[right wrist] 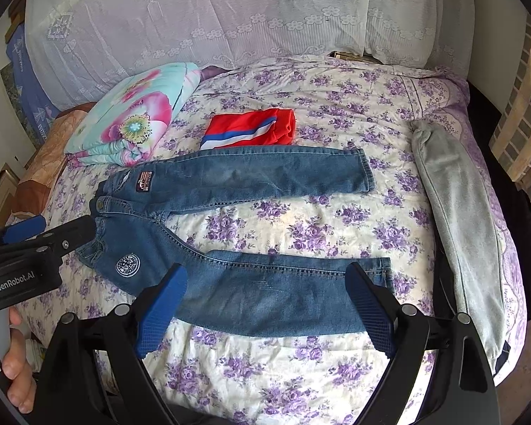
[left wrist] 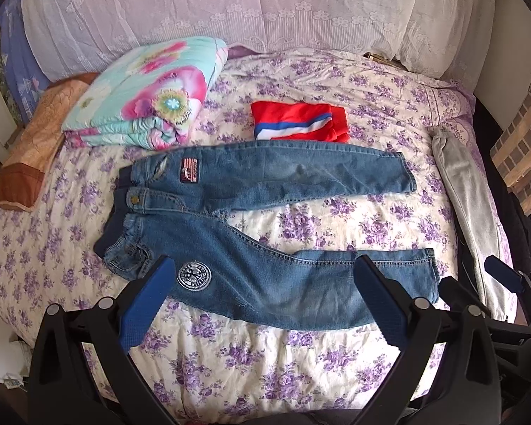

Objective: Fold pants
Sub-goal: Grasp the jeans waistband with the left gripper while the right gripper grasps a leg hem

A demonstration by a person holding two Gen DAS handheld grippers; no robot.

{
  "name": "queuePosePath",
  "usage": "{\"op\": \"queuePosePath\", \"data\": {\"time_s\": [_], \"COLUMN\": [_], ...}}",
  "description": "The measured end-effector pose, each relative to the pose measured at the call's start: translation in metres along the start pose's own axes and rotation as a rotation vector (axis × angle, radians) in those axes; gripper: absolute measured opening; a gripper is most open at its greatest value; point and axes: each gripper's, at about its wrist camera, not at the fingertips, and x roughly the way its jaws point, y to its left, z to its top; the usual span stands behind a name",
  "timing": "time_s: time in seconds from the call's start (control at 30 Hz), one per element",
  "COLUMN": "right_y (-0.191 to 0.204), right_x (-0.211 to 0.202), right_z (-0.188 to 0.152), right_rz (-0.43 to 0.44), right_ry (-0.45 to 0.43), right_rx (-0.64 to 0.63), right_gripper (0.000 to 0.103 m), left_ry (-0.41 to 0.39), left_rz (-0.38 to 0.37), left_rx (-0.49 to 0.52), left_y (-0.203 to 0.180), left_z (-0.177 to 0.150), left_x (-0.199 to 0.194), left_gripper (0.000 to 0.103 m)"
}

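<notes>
Small blue jeans (left wrist: 265, 219) lie flat on the bed, waistband to the left, both legs spread apart to the right; they also show in the right wrist view (right wrist: 251, 233). My left gripper (left wrist: 265, 269) is open and empty, hovering above the near leg by the round white patch (left wrist: 194, 275). My right gripper (right wrist: 265, 276) is open and empty above the near leg, closer to its cuff. The left gripper shows in the right wrist view (right wrist: 35, 244) at the left, and the right gripper shows at the right edge of the left wrist view (left wrist: 506, 272).
A floral purple bedsheet (left wrist: 336, 226) covers the bed. Folded red pants (left wrist: 301, 122) and a folded flowered quilt (left wrist: 148, 95) lie behind the jeans. Grey pants (right wrist: 456, 219) lie along the right edge. A lace-covered headboard (left wrist: 230, 7) stands at the back.
</notes>
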Motion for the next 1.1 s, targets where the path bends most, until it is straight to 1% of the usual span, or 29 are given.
{"op": "queuePosePath", "data": {"time_s": [0.07,0.13,0.2,0.27,0.33,0.37,0.43,0.47,0.57,0.67,0.7,0.73,0.77,0.8,0.87,0.9,0.93,0.97,1.0,1.07,1.1], "right_y": [-0.004,-0.014,-0.020,-0.024,-0.032,-0.036,-0.040,-0.040,-0.037,-0.037,-0.040,-0.043,-0.048,-0.055,-0.069,-0.076,-0.084,-0.092,-0.101,-0.123,-0.134], "right_x": [0.003,0.009,0.012,0.019,0.027,0.029,0.033,0.035,0.038,0.039,0.039,0.040,0.039,0.039,0.040,0.040,0.041,0.042,0.043,0.048,0.052], "right_z": [-0.002,-0.008,-0.012,-0.019,-0.021,-0.022,-0.022,-0.022,-0.021,-0.024,-0.026,-0.027,-0.029,-0.032,-0.039,-0.043,-0.047,-0.053,-0.060,-0.075,-0.083], "right_rz": [0.001,0.005,-0.012,-0.033,-0.038,-0.039,-0.037,-0.036,-0.034,-0.047,-0.054,-0.065,-0.076,-0.088,-0.125,-0.144,-0.154,-0.156,-0.146,-0.084,-0.052], "right_ry": [0.023,0.059,0.075,0.090,0.106,0.113,0.121,0.123,0.134,0.150,0.154,0.159,0.161,0.162,0.167,0.167,0.162,0.155,0.152,0.164,0.176], "right_rx": [0.017,0.054,0.063,0.071,0.092,0.102,0.112,0.111,0.095,0.088,0.090,0.098,0.112,0.130,0.164,0.176,0.186,0.198,0.216,0.288,0.340], "right_gripper": [0.091,0.091,0.091,0.091,0.091,0.091,0.091,0.091,0.091,0.091,0.091,0.091,0.091,0.091,0.091,0.091,0.091,0.091,0.091,0.091,0.091], "left_ry": [0.082,0.173,0.236,0.257,0.273,0.285,0.311,0.326,0.397,0.413,0.416,0.420,0.431,0.446,0.451,0.451,0.444,0.428,0.407,0.357,0.341], "left_rz": [-0.032,-0.054,-0.057,-0.015,0.006,-0.001,-0.059,-0.068,-0.068,-0.152,-0.159,-0.151,-0.168,-0.213,-0.178,-0.161,-0.142,-0.131,-0.124,-0.134,-0.137], "left_rx": [-0.080,-0.197,-0.316,-0.398,-0.481,-0.532,-0.653,-0.696,-0.748,-0.794,-0.804,-0.801,-0.782,-0.770,-0.752,-0.726,-0.703,-0.685,-0.669,-0.669,-0.678], "left_y": [0.020,0.053,0.091,0.129,0.168,0.189,0.227,0.241,0.267,0.276,0.278,0.279,0.278,0.276,0.275,0.272,0.268,0.265,0.265,0.267,0.269], "left_z": [-0.004,-0.012,-0.029,-0.042,-0.054,-0.059,-0.063,-0.066,-0.066,-0.065,-0.065,-0.065,-0.064,-0.061,-0.057,-0.053,-0.052,-0.051,-0.052,-0.058,-0.062], "left_x": [0.020,0.043,0.062,0.075,0.091,0.100,0.125,0.138,0.176,0.197,0.202,0.205,0.211,0.216,0.216,0.214,0.210,0.206,0.201,0.188,0.184], "left_gripper": [0.098,0.098,0.098,0.098,0.098,0.098,0.098,0.098,0.098,0.098,0.095,0.083,0.052,0.040,0.035,0.033,0.031,0.028,0.024,0.021,0.016]}}
